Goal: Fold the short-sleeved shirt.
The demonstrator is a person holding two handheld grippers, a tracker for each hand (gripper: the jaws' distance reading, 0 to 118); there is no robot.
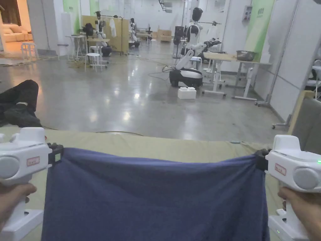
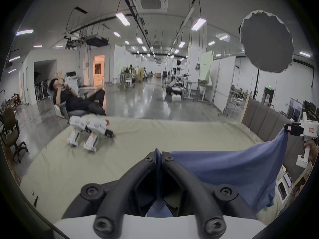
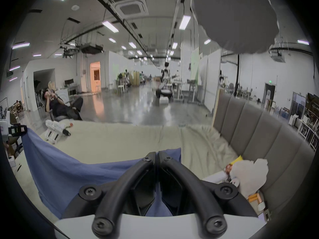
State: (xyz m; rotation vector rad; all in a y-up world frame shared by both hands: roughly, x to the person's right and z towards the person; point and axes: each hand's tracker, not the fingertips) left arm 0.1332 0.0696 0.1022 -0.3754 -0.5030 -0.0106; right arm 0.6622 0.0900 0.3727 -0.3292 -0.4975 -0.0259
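The blue shirt point(image 1: 156, 194) hangs taut between the left gripper point(image 1: 58, 155) and right gripper point(image 1: 260, 160) — each closed on a top corner — above the bed sheet point(image 1: 150, 146).

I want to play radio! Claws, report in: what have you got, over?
Left claw shut on blue cloth shirt. Right claw shut on it too. Shirt stretched between them above beige bed sheet. Spare white grippers lie clear.

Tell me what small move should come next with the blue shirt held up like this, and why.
Probably lower both grippers together toward the bed sheet. The left gripper and right gripper each pinch a top corner of the shirt, which hangs stretched between them above the sheet, so laying it flat seems next.
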